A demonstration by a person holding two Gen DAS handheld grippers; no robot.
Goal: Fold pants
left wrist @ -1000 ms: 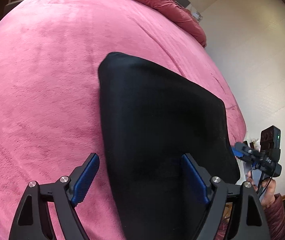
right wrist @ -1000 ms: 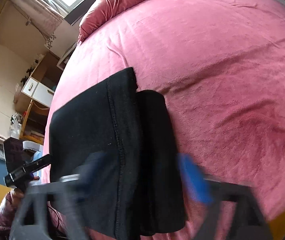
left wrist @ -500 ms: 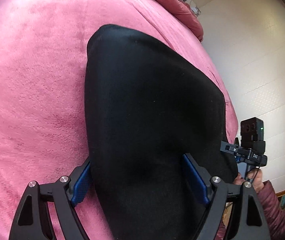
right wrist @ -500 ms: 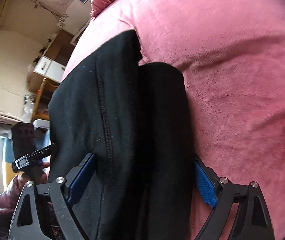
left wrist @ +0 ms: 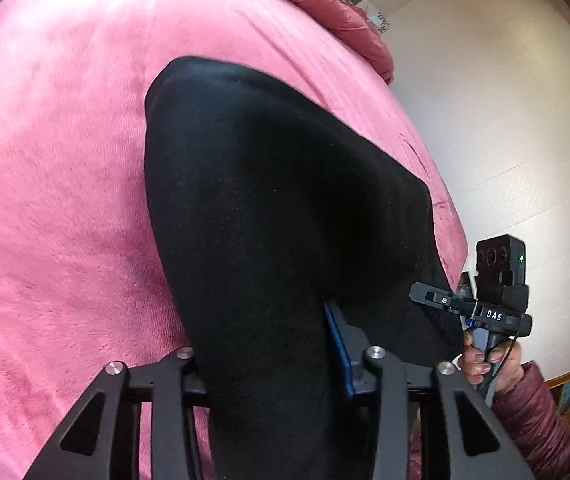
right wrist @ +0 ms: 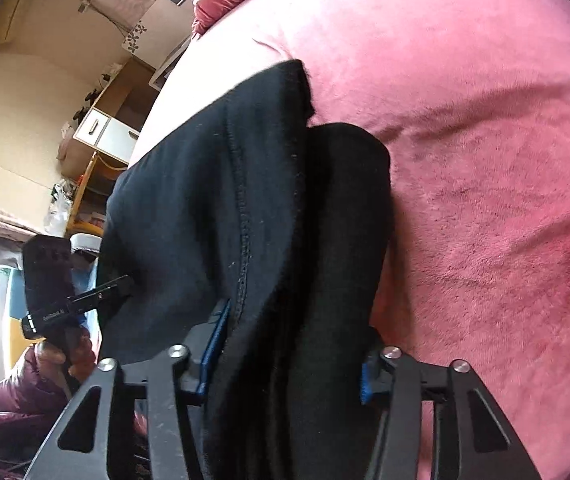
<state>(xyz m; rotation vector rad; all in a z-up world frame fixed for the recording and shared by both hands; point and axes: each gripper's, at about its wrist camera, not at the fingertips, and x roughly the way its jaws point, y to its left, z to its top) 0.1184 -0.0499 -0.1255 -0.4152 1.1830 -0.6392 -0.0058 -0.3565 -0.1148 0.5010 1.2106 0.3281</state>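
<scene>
Black folded pants (left wrist: 277, 208) lie on a pink plush bed cover (left wrist: 57, 184). My left gripper (left wrist: 265, 344) is shut on the near edge of the pants, the cloth bunched between its blue pads. My right gripper (right wrist: 289, 352) is shut on the other near corner of the pants (right wrist: 253, 208), where a stitched seam and several folded layers show. The right gripper also shows at the right edge of the left wrist view (left wrist: 445, 300), and the left gripper at the left of the right wrist view (right wrist: 121, 284). The near edge looks slightly lifted.
The bed cover (right wrist: 485, 160) spreads beyond the pants. A dark pink duvet (left wrist: 325, 4) is bunched at the far end. A white wall (left wrist: 505, 100) stands past the bed's right edge. A wooden cabinet with white drawers (right wrist: 105, 132) stands left of the bed.
Both grippers moved forward over the near edge of the pants and closed on it. They were open a second ago. The pants' edge now bunches between the pads.
</scene>
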